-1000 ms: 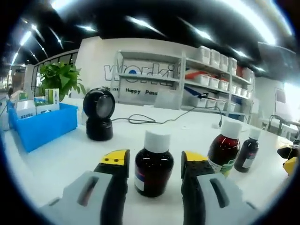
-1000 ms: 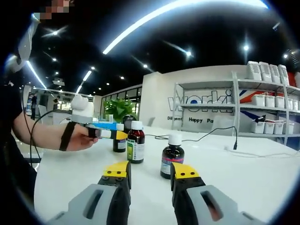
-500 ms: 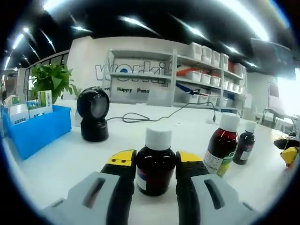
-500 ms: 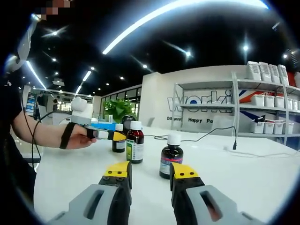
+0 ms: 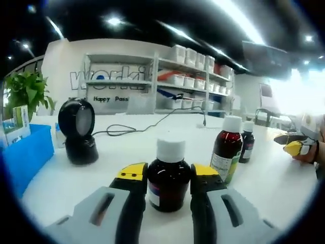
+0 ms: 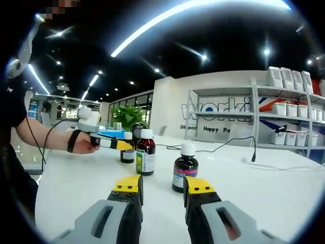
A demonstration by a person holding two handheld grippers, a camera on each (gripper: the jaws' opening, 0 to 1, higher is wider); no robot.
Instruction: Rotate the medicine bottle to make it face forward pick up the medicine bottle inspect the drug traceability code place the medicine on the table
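**Amber glass, white caps, yellow tips**

A dark brown bottle [image 5: 168,184] with a white cap and a white label marked in red and blue is seen between grey jaws tipped in yellow and black on the left gripper [image 5: 168,178]. A reddish-brown bottle [image 5: 226,155] is capped in white and labelled white and green; a smaller dark bottle [image 5: 247,146] is white-capped too. The table [image 5: 152,137] is white, the scanner [image 5: 77,131] black, the bin [image 5: 25,157] bright blue, the plant [image 5: 26,91] green. The right gripper [image 6: 161,188] is finished in the same grey, black and yellow. Blue lettering is carried on the white wall [image 6: 172,109].
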